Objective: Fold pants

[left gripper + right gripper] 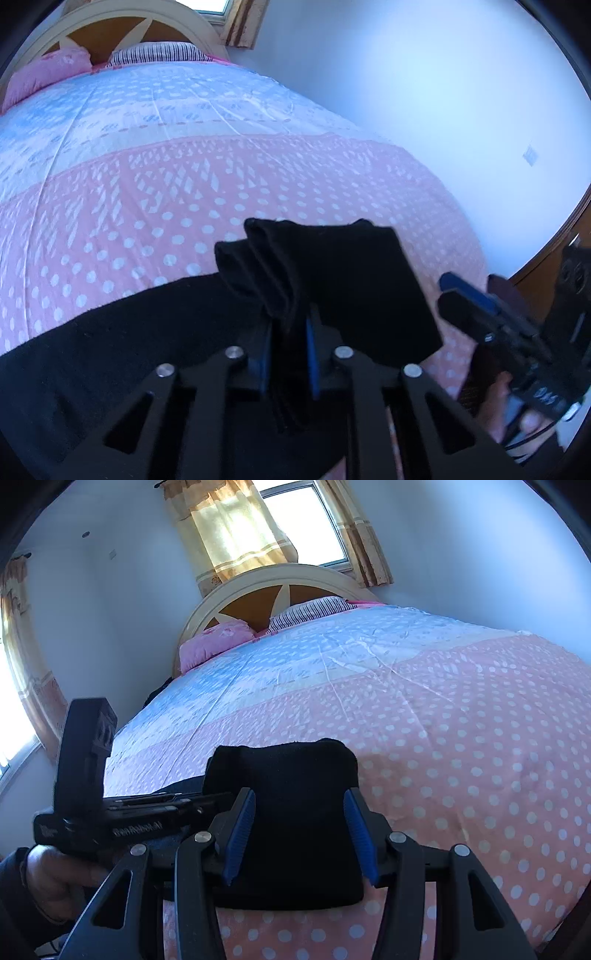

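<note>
The black, soft-knit pants (122, 343) lie across the near end of the bed's pink polka-dot quilt (147, 206), where there is flat room for folding. The left gripper (287, 354) has its jaws clamped on a bunched end of the cloth, lifting it, probably to carry it over. The right gripper (300, 834) has its jaws apart, straddling the raised fabric without pinching it.

Bed (461, 709) w/ dotted quilt, black pants (110, 350), pillows (218, 642)
</note>
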Available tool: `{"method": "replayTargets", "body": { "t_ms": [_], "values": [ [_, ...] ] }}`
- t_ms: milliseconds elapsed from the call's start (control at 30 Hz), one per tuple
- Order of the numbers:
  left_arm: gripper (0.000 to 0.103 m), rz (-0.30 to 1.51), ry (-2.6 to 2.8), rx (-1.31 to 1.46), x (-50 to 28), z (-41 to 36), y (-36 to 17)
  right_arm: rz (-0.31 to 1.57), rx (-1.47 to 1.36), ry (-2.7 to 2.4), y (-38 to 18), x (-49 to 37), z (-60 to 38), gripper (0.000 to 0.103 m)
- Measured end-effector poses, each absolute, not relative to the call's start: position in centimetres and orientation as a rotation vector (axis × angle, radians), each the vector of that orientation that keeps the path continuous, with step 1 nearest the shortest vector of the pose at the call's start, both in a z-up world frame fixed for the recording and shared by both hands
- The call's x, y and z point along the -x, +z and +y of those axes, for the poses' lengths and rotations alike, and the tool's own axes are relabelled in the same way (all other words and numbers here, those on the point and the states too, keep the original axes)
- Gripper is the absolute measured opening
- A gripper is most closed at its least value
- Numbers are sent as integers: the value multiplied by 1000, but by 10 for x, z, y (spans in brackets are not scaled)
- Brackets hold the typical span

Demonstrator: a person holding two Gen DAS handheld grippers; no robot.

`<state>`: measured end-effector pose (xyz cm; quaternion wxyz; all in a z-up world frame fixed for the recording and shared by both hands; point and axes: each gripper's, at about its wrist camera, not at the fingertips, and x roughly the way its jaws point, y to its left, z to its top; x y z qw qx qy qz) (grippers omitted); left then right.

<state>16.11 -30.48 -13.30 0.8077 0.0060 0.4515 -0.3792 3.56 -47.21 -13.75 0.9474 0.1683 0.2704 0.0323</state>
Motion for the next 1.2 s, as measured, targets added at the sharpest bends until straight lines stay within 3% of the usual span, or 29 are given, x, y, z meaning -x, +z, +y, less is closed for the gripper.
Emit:
{"method": "replayTargets", "body": {
  "t_ms": [167, 533, 933, 1200],
  "values": [
    [14, 905, -822, 26, -151, -284, -104, 509, -351, 27, -134, -30, -478, 52],
    [14, 854, -719, 255, -147, -161, -66, 462, -324, 97, -127, -25, -459, 55],
    [13, 920, -572, 385, -147, -79, -114, 481, -122, 331, -132, -22, -383, 55],
    [14, 987, -521, 376, -150, -67, -155, 641, -36, 371, -160, -40, -353, 55]
  ]
}}
